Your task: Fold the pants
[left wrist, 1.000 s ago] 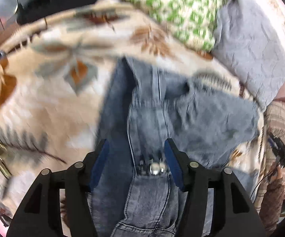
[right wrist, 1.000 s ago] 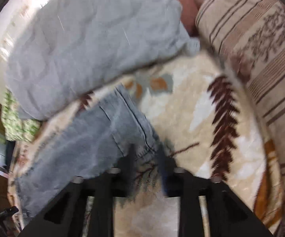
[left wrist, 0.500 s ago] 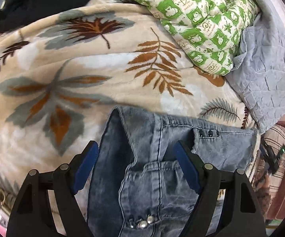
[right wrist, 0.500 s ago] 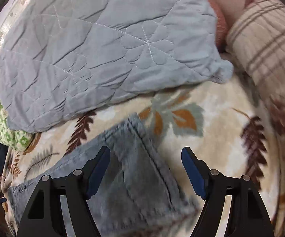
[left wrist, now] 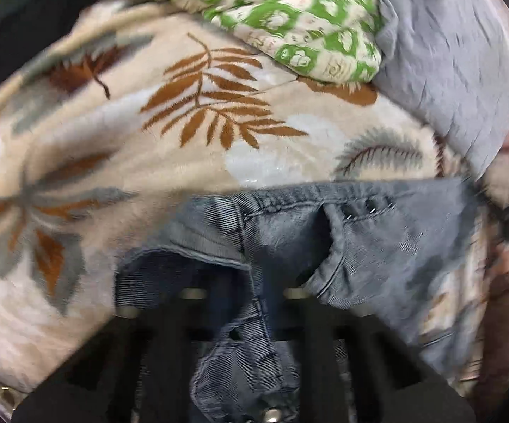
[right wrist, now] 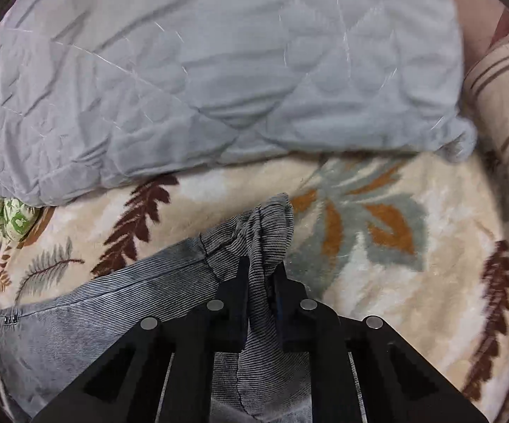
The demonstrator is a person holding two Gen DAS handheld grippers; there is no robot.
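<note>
The pants [left wrist: 378, 246] are grey-blue washed denim, lying crumpled on a bed covered by a cream blanket [left wrist: 148, 148] printed with brown and grey leaves. In the left wrist view their waistband runs across the middle of the picture, with small rivets [left wrist: 360, 211] along a pocket edge, a pocket mouth gaping open, and a metal button [left wrist: 271, 414] at the bottom edge; the cloth is bunched in folds near the camera. The left gripper [left wrist: 251, 303] has just been closing, and its dark, blurred jaws stand close together with a ridge of denim between them, so it grips the pants near the waistband seam. In the right wrist view a corner of the pants [right wrist: 268, 225] is pulled up into a puckered peak above the blanket. The right gripper [right wrist: 259, 282] has also just been closing, and its jaws are pinched tight on that gathered fold, the cloth running down between them. Behind the pants lies a grey quilted cover [right wrist: 219, 70], beside it a green-and-white patterned cloth [left wrist: 289, 10], and a striped beige cushion [right wrist: 501, 105] sits at the right edge of the bed.
</note>
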